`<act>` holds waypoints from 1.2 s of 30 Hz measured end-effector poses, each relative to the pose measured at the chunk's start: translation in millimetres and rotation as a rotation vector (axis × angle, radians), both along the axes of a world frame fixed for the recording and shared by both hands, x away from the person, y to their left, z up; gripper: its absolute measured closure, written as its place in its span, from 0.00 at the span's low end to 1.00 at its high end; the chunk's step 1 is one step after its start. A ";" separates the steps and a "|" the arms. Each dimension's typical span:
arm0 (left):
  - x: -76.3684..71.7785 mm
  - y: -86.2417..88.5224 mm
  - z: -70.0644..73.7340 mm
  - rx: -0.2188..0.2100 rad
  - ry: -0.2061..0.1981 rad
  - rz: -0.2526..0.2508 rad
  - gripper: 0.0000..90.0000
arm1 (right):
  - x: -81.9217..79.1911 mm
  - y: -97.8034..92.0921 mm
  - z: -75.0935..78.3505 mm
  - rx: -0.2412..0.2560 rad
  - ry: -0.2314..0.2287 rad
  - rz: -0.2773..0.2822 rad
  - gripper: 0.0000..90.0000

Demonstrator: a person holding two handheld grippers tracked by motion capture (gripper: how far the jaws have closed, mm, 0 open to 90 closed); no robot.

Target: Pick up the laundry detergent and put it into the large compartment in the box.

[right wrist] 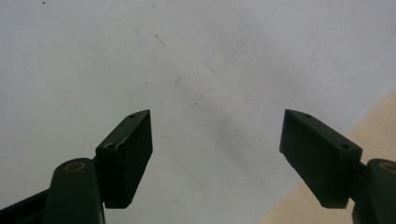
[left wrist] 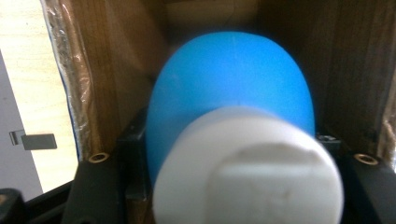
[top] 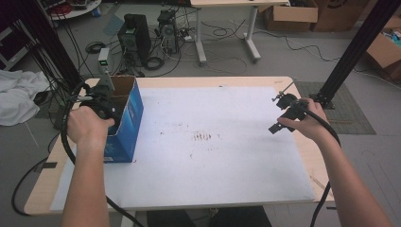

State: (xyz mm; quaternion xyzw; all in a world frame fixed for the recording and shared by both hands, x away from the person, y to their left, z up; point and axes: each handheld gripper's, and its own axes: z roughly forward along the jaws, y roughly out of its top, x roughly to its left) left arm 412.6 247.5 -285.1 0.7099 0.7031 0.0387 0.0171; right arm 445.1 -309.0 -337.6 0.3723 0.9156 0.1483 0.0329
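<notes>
An open blue cardboard box (top: 126,124) stands at the left edge of the white mat (top: 222,165). My left gripper (top: 101,103) reaches into its open top. In the left gripper view, a rounded blue object (left wrist: 229,79) with a white cap (left wrist: 247,172) sits between the black jaws of my left gripper (left wrist: 229,140), with the box's brown inner walls (left wrist: 116,70) around it. My right gripper (top: 277,123) hovers over the mat's right side. Its jaws stand wide apart with nothing between them, above the mat (right wrist: 116,56) and the wooden table edge (right wrist: 373,121) in the right gripper view (right wrist: 217,135).
The mat has faint reddish marks (top: 202,137) at its middle. A black frame post (top: 352,52) rises at the back right, and another at the back left. On the floor behind are computer towers (top: 135,35), cables, a white cloth (top: 16,97) and cardboard boxes (top: 291,14).
</notes>
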 end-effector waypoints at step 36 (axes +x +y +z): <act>-24.9 -66.8 79.8 0.063 -0.162 -0.273 0.17 | -8.6 13.8 20.1 0.004 -0.016 0.016 0.28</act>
